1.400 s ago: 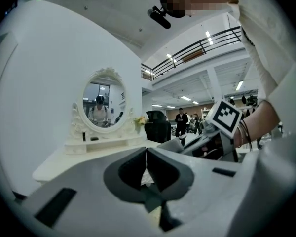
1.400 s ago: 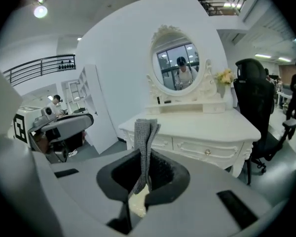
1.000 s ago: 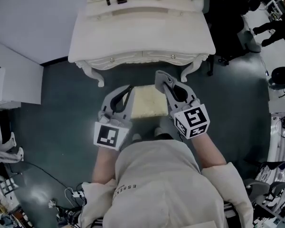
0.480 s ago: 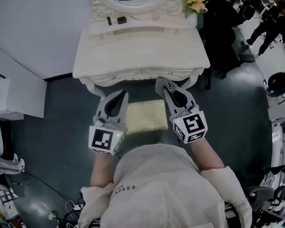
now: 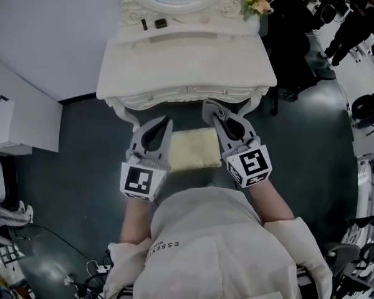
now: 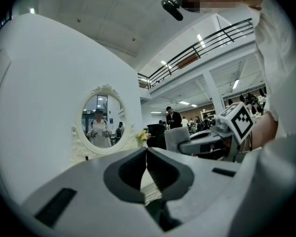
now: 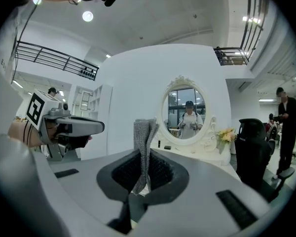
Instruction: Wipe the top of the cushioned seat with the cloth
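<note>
Lower right gripper (image 7: 144, 151) onto seat (image 5: 193, 149), press cloth (image 7: 144, 130) flat on cushion. Sweep edge to edge, overlapping passes, light even pressure. Clamped firmly on cloth, grey strip standing up between jaws. Left gripper (image 6: 147, 152): closed, nothing inside. Both held level, flanking seat, pointing at table (image 5: 187, 67). Seat just before table's front edge.

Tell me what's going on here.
A person stands at a cushioned seat before a white dressing table, a gripper in each hand. The right gripper is shut on a grey cloth; the left gripper is shut on nothing. Both flank the seat; the cloth does not visibly touch it.
</note>
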The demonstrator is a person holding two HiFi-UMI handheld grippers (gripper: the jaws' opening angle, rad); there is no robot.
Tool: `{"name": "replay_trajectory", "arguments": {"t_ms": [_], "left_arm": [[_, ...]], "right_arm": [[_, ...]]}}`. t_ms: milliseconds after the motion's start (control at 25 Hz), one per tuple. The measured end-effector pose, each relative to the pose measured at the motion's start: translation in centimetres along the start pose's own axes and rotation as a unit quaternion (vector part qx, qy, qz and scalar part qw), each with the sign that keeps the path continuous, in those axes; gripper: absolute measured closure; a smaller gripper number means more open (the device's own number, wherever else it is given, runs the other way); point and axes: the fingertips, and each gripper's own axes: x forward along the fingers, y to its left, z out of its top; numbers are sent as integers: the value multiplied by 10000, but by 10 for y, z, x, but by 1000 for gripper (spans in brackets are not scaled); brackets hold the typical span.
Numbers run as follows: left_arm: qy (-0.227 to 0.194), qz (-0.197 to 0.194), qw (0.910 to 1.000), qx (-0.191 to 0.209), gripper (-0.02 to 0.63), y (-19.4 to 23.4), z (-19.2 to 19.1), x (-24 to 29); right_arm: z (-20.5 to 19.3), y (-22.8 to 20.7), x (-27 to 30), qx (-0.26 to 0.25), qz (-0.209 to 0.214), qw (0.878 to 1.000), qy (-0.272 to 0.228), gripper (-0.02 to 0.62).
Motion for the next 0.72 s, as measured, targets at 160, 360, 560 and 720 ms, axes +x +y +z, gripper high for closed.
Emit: {"name": "replay_trajectory", "arguments": {"t_ms": [160,360,560,720], "left_arm": [[-7,-14,10000,-28,603,-2,2,-1],[-11,-31,9999,122,603,0,-1,-6],[-9,-18,10000,64,603,-3,-1,-7],[-5,1,10000,-19,603,-3,3,-8]], "right_arm": [[3,4,2,83,2,9999,-66,568],[4,6,1,108,-48,9999,-61,568],[2,5,-2,76,-116,9999,-58,568],[3,6,-4,51,-151,9999,-52,568]]}}
